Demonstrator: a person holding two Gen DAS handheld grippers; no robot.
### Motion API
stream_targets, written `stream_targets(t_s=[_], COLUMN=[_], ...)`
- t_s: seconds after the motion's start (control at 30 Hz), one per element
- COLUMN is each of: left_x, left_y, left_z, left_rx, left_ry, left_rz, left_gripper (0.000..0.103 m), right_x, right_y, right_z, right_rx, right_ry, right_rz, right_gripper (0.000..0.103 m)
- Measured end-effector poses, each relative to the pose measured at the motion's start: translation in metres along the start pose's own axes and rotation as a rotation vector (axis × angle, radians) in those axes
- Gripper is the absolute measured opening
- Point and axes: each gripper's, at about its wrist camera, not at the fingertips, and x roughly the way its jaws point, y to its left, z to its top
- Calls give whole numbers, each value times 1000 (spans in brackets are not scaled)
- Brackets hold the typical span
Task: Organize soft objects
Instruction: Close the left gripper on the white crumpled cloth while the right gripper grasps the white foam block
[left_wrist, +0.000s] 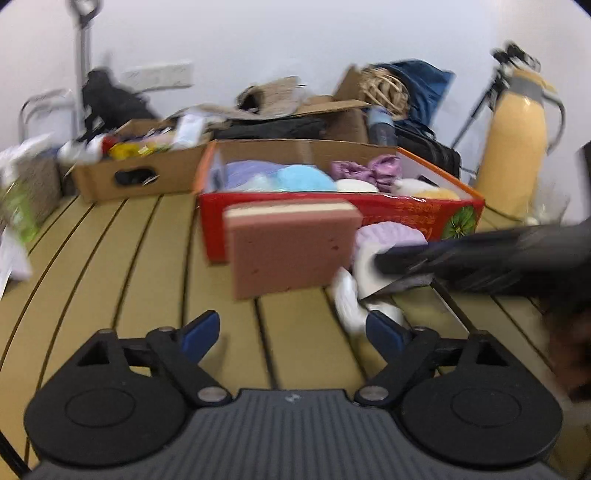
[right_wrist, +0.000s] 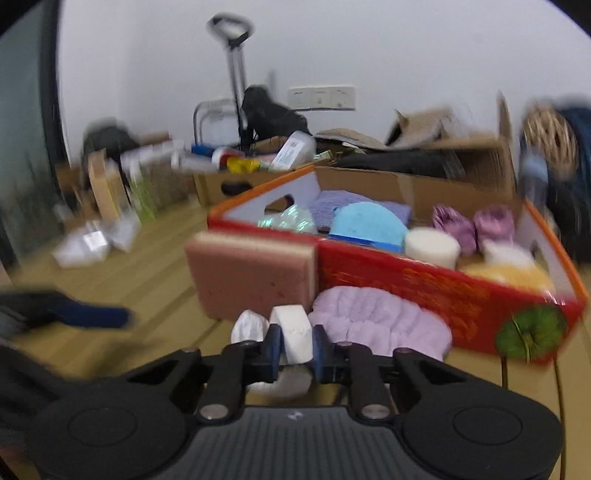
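Observation:
A red cardboard box (left_wrist: 388, 212) (right_wrist: 424, 284) holds several soft things: blue, white, purple and yellow sponges and cloths. A pink sponge block (left_wrist: 291, 247) (right_wrist: 255, 277) stands upright on the slatted table against the box front. A lilac puff (left_wrist: 391, 236) (right_wrist: 376, 321) lies beside it. My right gripper (right_wrist: 293, 345) is shut on a white sponge piece (right_wrist: 293, 332); it shows from the side in the left wrist view (left_wrist: 384, 264). My left gripper (left_wrist: 291, 332) is open and empty, in front of the pink sponge.
A brown cardboard box (left_wrist: 136, 166) of mixed items stands at the back left. A yellow thermos jug (left_wrist: 517, 140) stands at the right. Bags, a wicker ball (left_wrist: 384, 90) and loose packets (right_wrist: 92, 240) crowd the back and left edge.

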Motion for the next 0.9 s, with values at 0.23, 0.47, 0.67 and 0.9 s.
stream_targets(t_s=[0.23,0.47,0.67,0.9], left_x=[39,17,-54,-118], left_y=[-53,-69,-60,-64], left_z=[4,3,-7,-47], left_rx=[170,216,51,-70], left_ry=[79,-9,-79,-70], left_rz=[-114,-61,-48,-51], left_gripper=[53,10,10,10], right_x=[-64,-71,-110,-150], right_y=[-54,-63,-39,-5], right_z=[-7,-21,-48,-114], right_rx=[181,192,210,204], right_ry=[-114,-114,-93,25], right_rz=[43,51,78,-63], right_gripper=[17,17,17,17])
